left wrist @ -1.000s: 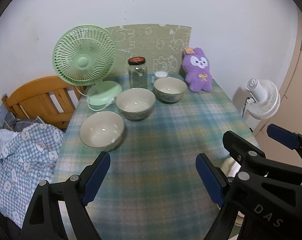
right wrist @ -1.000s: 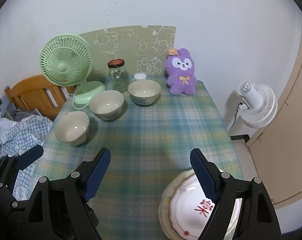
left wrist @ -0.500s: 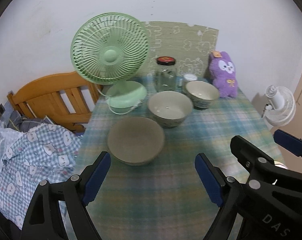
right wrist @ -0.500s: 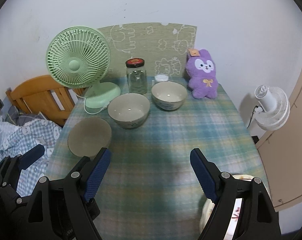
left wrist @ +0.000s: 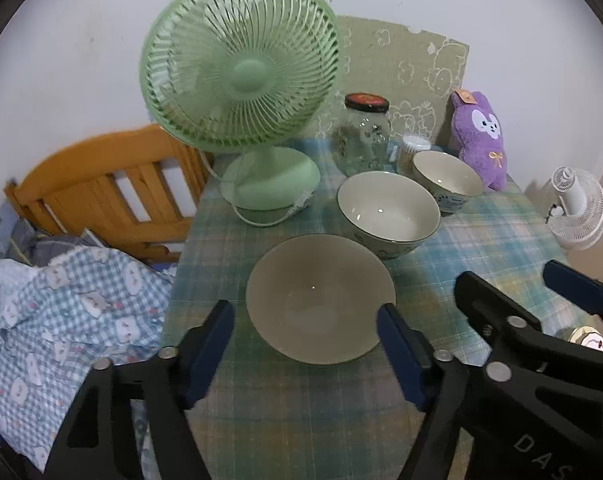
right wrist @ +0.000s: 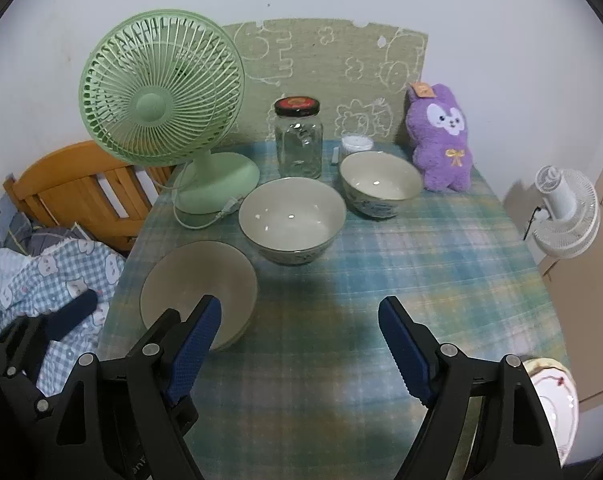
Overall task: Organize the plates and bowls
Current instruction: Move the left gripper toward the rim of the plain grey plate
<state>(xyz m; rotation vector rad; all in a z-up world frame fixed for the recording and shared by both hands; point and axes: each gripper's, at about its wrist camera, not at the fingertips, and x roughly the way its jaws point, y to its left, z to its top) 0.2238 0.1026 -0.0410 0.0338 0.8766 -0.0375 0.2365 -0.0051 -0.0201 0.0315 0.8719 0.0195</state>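
Near bowl [left wrist: 320, 298] lay front of fan [left wrist: 241, 76], framed by left tool [left wrist: 305, 332], jaws apart, just closing, pads not touching. Right tool [right wrist: 299, 344] apart, empty. Rim best pinched squarely, lifted level.

White raised letters "DAS" stand on the black body of the right gripper [left wrist: 501, 312], at the lower right of the left wrist view. The red mark on the plate [right wrist: 555, 398] and the print on the jar lid [right wrist: 297, 106] are too small to read.
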